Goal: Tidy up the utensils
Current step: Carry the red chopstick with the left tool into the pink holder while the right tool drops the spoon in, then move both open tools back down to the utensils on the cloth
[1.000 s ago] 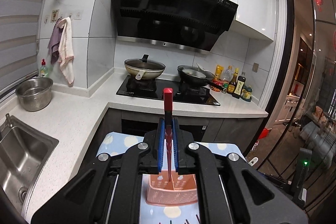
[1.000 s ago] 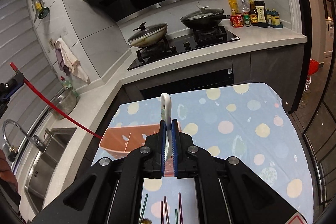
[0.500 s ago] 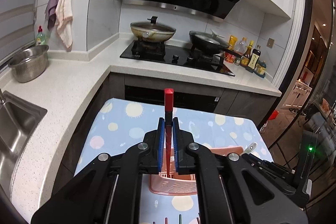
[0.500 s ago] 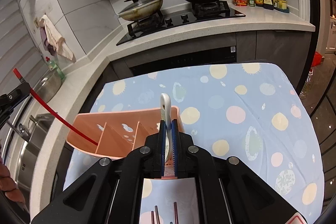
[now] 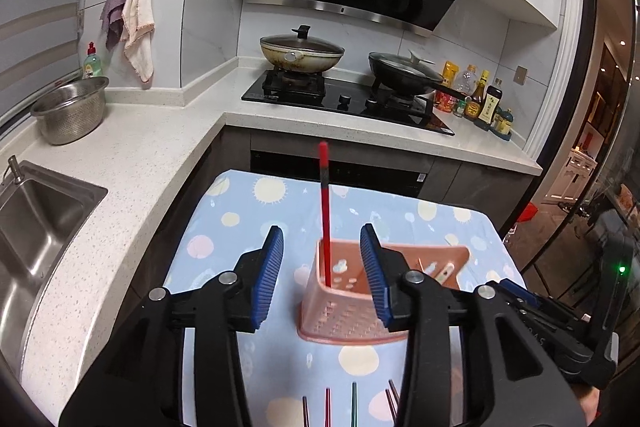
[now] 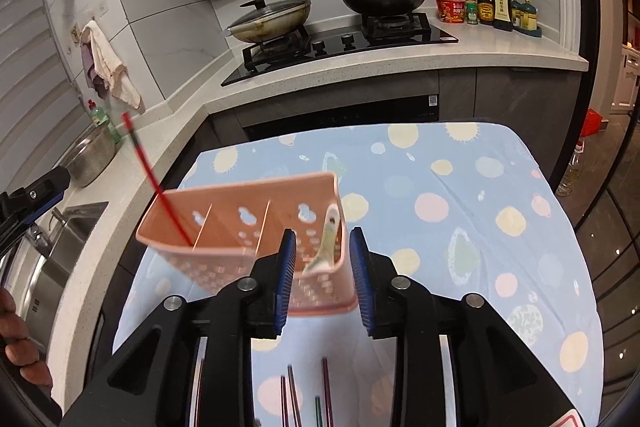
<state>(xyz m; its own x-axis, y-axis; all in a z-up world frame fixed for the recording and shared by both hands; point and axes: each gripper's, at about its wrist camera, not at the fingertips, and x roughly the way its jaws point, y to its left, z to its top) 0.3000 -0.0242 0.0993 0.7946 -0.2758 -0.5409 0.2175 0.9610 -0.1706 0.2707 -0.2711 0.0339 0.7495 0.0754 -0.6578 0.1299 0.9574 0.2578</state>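
Observation:
A pink perforated utensil caddy [image 5: 344, 307] [image 6: 240, 223] stands on a blue dotted tablecloth [image 6: 460, 211]. A red chopstick [image 5: 325, 211] [image 6: 158, 183] stands in its left compartment, leaning. A white spoon [image 6: 326, 247] rests in its right compartment. My left gripper [image 5: 326, 275] is open just above the caddy's left end, clear of the chopstick. My right gripper [image 6: 322, 275] is open around the caddy's right end, the spoon between its fingers but free. Several loose chopsticks [image 5: 340, 403] [image 6: 308, 395] lie on the cloth at the near edge.
A steel sink [image 5: 36, 227] and a metal bowl [image 5: 70, 109] sit on the counter to the left. A hob with two lidded woks [image 5: 302, 53] and sauce bottles [image 5: 480, 101] stands behind. The table's right edge drops to the floor.
Both grippers have opened. The left one let go of the red chopstick, which now stands in the caddy. The right one let go of the white spoon into the right compartment.

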